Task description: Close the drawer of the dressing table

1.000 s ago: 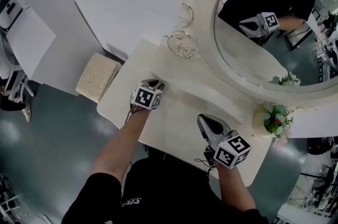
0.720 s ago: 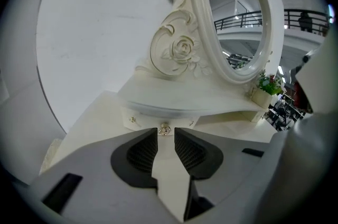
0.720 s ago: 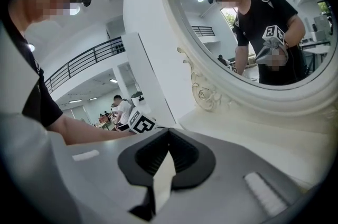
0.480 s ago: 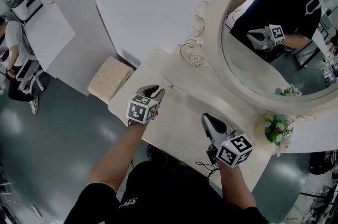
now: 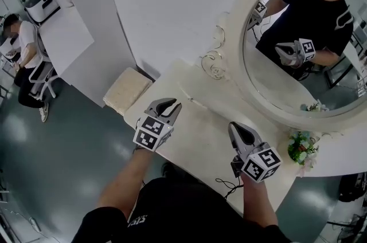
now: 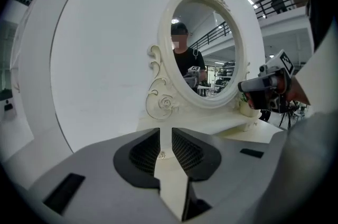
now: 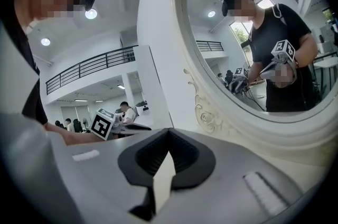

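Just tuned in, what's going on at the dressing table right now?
A person holds the left gripper and right gripper in the air over the dressing table, facing its mirror, touching nothing. The left jaws have just been closing, a narrow gap left, nothing between them; the right jaws are together. No drawer visibly sticks out.

Dressing table (image 5: pixel 200 143) at centre; mirror (image 5: pixel 292 47) stands on its back edge at two o'clock; flower pot (image 5: pixel 302 151) on its top at three o'clock, below the mirror; stool (image 5: pixel 127 91) on the floor at ten o'clock, beside the table's left end.
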